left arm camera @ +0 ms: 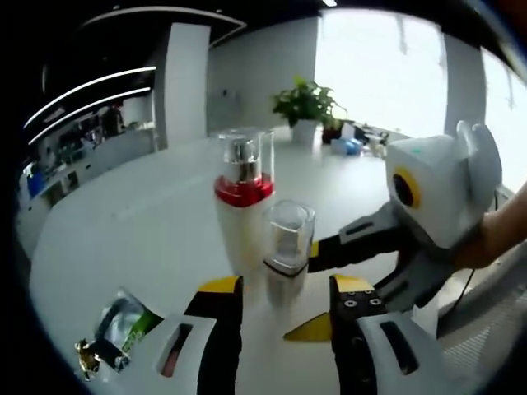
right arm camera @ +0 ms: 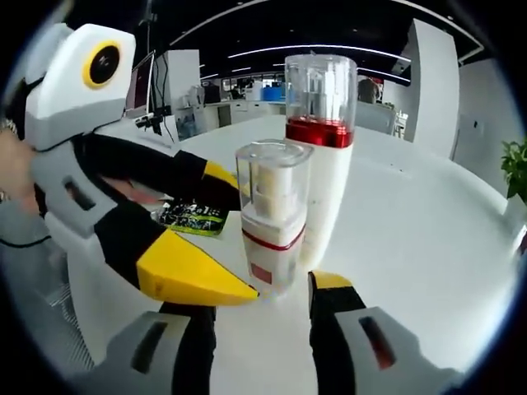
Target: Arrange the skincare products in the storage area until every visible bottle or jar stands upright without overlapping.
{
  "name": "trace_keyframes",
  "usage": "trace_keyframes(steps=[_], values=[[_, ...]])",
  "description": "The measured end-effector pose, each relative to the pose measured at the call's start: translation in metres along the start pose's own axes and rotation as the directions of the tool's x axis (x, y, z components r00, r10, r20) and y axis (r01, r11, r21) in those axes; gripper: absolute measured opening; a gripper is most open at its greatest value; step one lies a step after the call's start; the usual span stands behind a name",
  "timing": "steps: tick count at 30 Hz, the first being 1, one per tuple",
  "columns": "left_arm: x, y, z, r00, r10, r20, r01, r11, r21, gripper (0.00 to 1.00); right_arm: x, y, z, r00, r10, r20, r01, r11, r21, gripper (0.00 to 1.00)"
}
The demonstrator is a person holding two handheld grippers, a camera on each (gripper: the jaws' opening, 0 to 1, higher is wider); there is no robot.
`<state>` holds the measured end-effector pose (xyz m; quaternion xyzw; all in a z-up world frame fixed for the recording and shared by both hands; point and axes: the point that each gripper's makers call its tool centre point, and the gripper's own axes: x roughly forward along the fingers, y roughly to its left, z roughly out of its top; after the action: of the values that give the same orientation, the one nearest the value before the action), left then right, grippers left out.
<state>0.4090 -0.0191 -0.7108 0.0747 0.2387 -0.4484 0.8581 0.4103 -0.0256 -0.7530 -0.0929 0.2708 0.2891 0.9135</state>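
Two skincare bottles stand upright and close together on the white table (left arm camera: 123,214). The tall white bottle (left arm camera: 243,197) (right arm camera: 323,164) has a red band and a clear cap. The shorter bottle (left arm camera: 288,247) (right arm camera: 272,222), also clear-capped, stands in front of it. My left gripper (left arm camera: 286,285) is open, with the short bottle's base just ahead between its yellow tips. My right gripper (right arm camera: 259,296) is open too and faces the same bottle from the other side. Each gripper reaches into the other's view, the right gripper (left arm camera: 306,288) and the left gripper (right arm camera: 243,239), with its fingers spread beside the short bottle.
A green and black foil sachet (left arm camera: 123,325) (right arm camera: 193,218) lies flat on the table beside the left gripper. A potted plant (left arm camera: 306,103) and small clutter stand at the far edge. A person's hand (left arm camera: 502,230) holds the right gripper.
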Motion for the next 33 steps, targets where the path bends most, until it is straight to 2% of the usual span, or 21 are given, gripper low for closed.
trace_keyframes(steps=[8,16,33], values=[[-0.017,-0.001,-0.007,1.000,0.003,-0.008,-0.004,0.999,-0.038,0.51,-0.009,0.007,-0.004,1.000,0.010,-0.010,-0.010,1.000,0.011,0.55],[-0.032,-0.002,-0.016,1.000,0.000,-0.021,-0.002,0.997,-0.074,0.62,-0.015,0.017,-0.005,0.999,0.033,-0.013,-0.033,0.999,0.021,0.68],[-0.071,-0.001,-0.034,0.999,0.038,-0.020,-0.040,0.986,-0.162,0.74,-0.036,0.029,-0.002,0.999,0.039,-0.002,-0.039,0.999,0.024,0.77]])
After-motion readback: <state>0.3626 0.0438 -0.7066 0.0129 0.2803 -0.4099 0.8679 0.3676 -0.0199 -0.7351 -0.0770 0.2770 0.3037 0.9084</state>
